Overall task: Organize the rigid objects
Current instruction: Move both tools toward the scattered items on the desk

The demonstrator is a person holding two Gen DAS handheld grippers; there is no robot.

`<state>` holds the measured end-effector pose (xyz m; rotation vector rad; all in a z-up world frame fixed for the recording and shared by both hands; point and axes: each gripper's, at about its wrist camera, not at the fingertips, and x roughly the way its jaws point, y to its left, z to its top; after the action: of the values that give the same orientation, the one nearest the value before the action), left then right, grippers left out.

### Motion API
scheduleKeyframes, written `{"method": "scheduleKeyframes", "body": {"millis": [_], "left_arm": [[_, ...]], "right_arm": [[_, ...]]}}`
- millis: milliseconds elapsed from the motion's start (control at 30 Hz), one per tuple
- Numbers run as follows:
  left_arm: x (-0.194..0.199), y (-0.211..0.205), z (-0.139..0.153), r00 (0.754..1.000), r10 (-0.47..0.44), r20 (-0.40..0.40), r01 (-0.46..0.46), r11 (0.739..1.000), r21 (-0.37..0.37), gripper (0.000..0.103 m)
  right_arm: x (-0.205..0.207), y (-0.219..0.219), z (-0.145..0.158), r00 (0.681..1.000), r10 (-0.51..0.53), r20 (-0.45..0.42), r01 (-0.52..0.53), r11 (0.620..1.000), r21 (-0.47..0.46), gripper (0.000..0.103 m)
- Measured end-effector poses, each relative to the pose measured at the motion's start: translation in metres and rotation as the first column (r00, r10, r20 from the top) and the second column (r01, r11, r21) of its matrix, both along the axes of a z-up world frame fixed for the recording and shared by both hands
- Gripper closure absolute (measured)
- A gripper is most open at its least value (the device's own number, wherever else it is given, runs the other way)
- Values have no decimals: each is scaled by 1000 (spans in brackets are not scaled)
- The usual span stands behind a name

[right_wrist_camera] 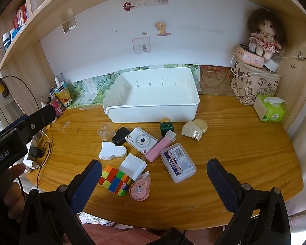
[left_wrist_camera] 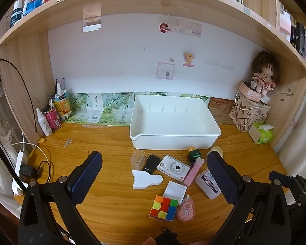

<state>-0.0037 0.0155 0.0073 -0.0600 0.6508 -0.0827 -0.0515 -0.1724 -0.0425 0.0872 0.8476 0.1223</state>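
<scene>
An empty white bin [left_wrist_camera: 174, 137] [right_wrist_camera: 153, 113] stands at the back of the wooden desk. In front of it lie several small objects: a white camera [left_wrist_camera: 173, 167] [right_wrist_camera: 141, 140], a colourful cube [left_wrist_camera: 163, 207] [right_wrist_camera: 114, 180], a clear lidded box [right_wrist_camera: 177, 162] [left_wrist_camera: 207, 183], a pink flat case [right_wrist_camera: 159, 148], a green bottle [right_wrist_camera: 166, 126], a black charger [right_wrist_camera: 120, 135] and a pink correction tape [right_wrist_camera: 140, 187]. My left gripper [left_wrist_camera: 154, 175] is open above them. My right gripper [right_wrist_camera: 154, 175] is open near the cube and clear box. Both are empty.
A doll [right_wrist_camera: 264, 38] sits on a patterned bag [right_wrist_camera: 253, 85] at the back right, beside a green tissue pack [right_wrist_camera: 271, 108]. Bottles and a pen cup [left_wrist_camera: 53, 116] stand at the back left. A power strip with cables [left_wrist_camera: 20, 169] lies at the left edge.
</scene>
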Motion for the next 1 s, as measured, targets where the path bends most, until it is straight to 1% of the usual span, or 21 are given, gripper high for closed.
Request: {"method": "scheduleKeyframes", "body": {"millis": [300,433,833,1000], "left_arm": [[4,13,-1,1000,-16,9,16,1000,-11,1],[8,20,-2,999,-36,3,36,999,-10,1],[19,30,-9,988,-153,-15,152,988,-37,1],[25,27,-18,977,-204,-61,199,977,-72,1]], "right_arm": [[1,7,-1,1000,-10,1,10,1000,-10,0],[0,18,-4,1000,-22,-1,22,1000,-15,0],[-5,40,-15,995,-97,-37,96,995,-25,0],[-11,43,-21,989,-130,-72,127,991,-42,0]]}}
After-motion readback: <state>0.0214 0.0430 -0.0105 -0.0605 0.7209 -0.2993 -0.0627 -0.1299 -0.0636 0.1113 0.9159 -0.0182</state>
